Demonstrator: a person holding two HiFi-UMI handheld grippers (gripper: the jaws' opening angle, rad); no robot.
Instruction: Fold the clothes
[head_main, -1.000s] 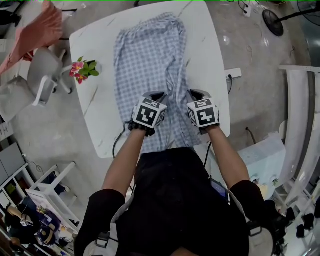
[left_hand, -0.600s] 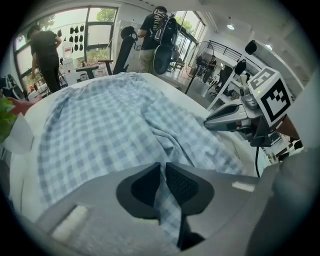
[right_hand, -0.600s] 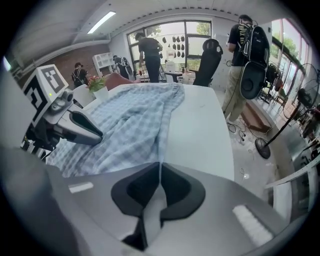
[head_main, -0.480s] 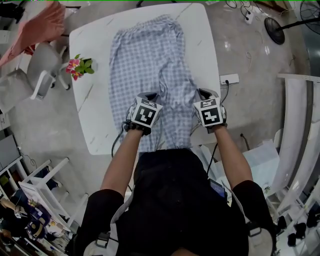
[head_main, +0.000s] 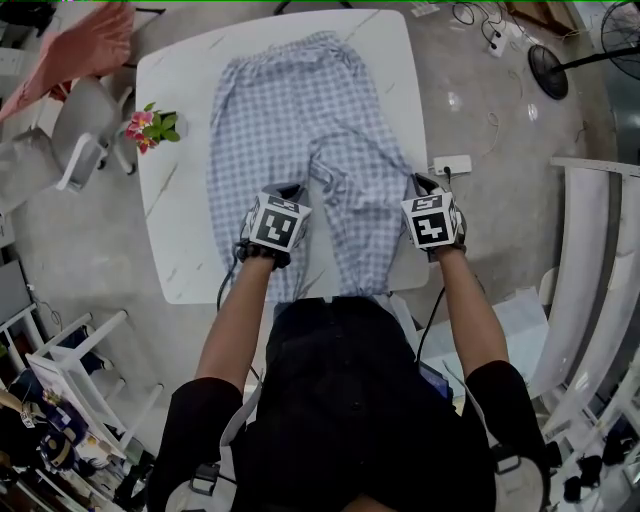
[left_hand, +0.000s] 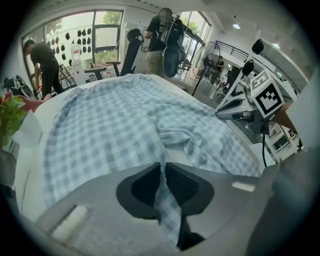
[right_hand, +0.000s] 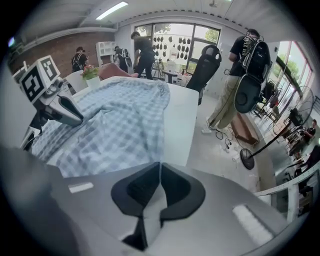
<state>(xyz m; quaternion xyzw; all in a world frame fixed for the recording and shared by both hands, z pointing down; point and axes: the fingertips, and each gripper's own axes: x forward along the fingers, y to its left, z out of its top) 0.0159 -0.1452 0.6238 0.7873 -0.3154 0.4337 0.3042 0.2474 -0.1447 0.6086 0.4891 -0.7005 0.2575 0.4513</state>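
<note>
Checked blue trousers (head_main: 300, 120) lie spread lengthwise on the white marble table (head_main: 180, 250). The waistband is at the top of the head view and the two legs run down toward the person, splayed in a narrow inverted V. Bare table shows between the legs, and the hems reach the table's lower edge.

The left gripper (head_main: 288, 192) stands over the left leg, low in the frame. Its own view shows the jaws nearly together, pinching a fold of the checked cloth that runs down between the pads. The right gripper (head_main: 422, 185) stands at the outer edge of the right leg, close to the table's right side. Its jaws are pressed together on a thin pale strip, apparently that leg's edge. A pot of flowers (head_main: 148, 125) stands near the table's left edge, clear of the cloth.

Step in hand, as judged: laying out and flattening the garment before the first fold. Creases are gathered where the legs meet.

Next move, as judged: fold lengthwise by lifting one leg, keeping the pinch, and carrying it across onto the other. Edges and hems should line up, and the gathered cloth at the fork should be drawn smooth.
</note>
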